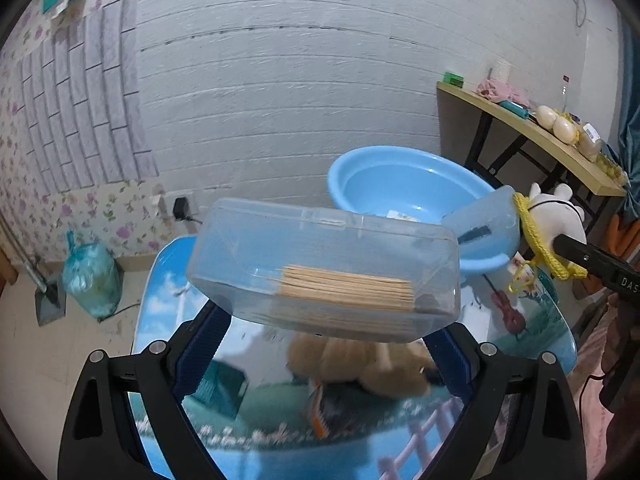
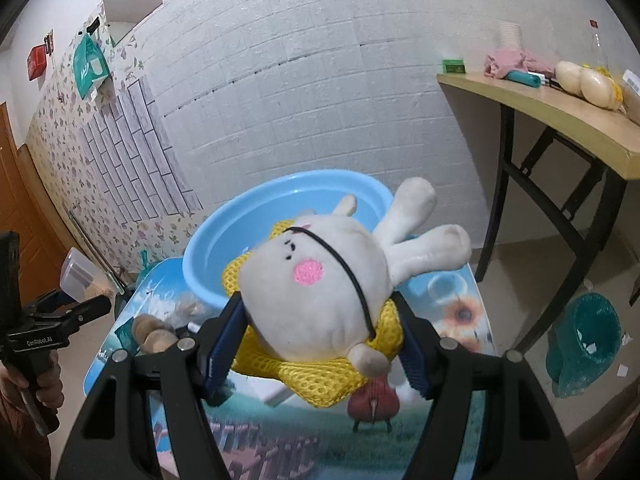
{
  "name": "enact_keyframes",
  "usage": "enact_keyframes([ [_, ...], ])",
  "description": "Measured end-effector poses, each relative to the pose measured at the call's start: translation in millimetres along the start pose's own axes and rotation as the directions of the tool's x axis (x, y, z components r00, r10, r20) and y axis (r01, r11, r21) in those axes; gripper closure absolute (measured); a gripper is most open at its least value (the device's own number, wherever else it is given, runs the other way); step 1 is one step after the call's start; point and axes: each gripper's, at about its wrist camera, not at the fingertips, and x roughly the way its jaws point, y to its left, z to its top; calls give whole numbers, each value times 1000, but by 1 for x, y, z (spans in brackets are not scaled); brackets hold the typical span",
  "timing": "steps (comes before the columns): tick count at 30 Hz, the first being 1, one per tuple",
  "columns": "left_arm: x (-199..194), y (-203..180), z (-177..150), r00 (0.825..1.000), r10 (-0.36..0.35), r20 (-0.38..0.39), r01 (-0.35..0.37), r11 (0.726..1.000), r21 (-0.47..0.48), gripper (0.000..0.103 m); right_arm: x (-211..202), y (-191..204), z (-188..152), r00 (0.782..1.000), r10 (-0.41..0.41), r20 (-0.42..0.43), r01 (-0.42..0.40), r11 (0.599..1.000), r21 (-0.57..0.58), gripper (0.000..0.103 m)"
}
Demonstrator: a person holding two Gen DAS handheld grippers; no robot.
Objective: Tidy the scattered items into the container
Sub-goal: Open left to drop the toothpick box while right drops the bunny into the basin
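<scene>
White brick walls surround a small table with a printed landscape top, and we stand at its near edge with a tool in each hand.

Nearest us, our left gripper is closed partway on a clear plastic box of wooden sticks, its blue pads pressed on the two ends. We judge the box light, stiff and slippery, so holding it by the ends suits it. Below it on the table lies a tan plush toy, blurred.

Our right gripper is closed partway on a white plush rabbit in yellow mesh, squeezing its body from both sides. It looks soft and light, so the middle gives the firmest hold.

Farther off, on the table's far side, sits the blue basin, the container; both held items hang just short of it.

Far right stands a cluttered wooden side table.
</scene>
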Motion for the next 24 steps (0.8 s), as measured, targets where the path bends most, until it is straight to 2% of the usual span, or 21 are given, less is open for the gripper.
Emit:
enact_keyframes([
  [15,63,-45,48,998,-54,-34,56,995,84,10,55,-7,39,999,52,16,-52,999,-14,34],
  [24,90,-63,49,994,-69,-82,79,990,117,10,85,-5,32,996,74,-44,-75,997,-17,31],
])
